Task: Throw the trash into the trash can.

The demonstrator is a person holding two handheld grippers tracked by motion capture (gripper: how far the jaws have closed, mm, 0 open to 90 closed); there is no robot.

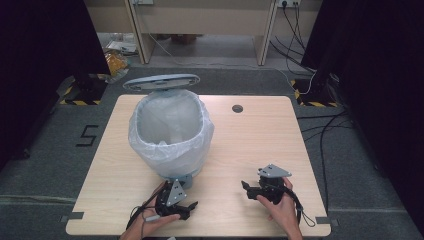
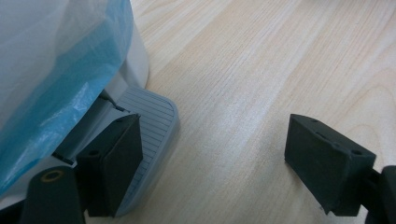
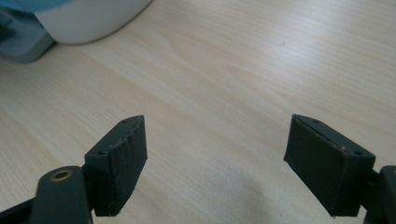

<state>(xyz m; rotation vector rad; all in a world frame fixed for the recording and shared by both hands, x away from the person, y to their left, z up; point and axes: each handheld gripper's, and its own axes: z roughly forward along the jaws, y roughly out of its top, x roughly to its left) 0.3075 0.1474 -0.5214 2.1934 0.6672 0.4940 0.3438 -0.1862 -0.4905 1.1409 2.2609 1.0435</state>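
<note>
Pedal bin, white plastic, round-bodied, lined with a translucent white bag (image 1: pixel 170 132), standing at the left-centre of the pale wooden table (image 1: pixel 250 145); its grey round lid (image 1: pixel 161 81) is tipped up behind the mouth.

High view: left gripper (image 1: pixel 186 207) low at the bin's foot, jaws spread, nothing held; right gripper (image 1: pixel 246 189) apart to the right over bare wood, jaws parted and empty. A round cable hole (image 1: pixel 237 108) sits at the far side of the table, well clear. Black cables (image 1: pixel 320 125) trail on the floor to the right, off the work surface.

Left gripper view: grey ribbed foot pedal (image 2: pixel 152 135) jutting from the bin's base; one black jaw lies over its ridged top, seemingly pressing it, the other hangs over open wood. Risk, as a judgement: the jaw could slide off the pedal's rounded edge and let the lid drop, or a hard push could shove the light bin across the table. The blue-tinted bag skirt (image 2: pixel 65 70) hangs close and might snag.

Right gripper view: jaws wide over plain wood grain, nothing between them; bin base (image 3: pixel 88 18) at the far left, unobstructed.
</note>
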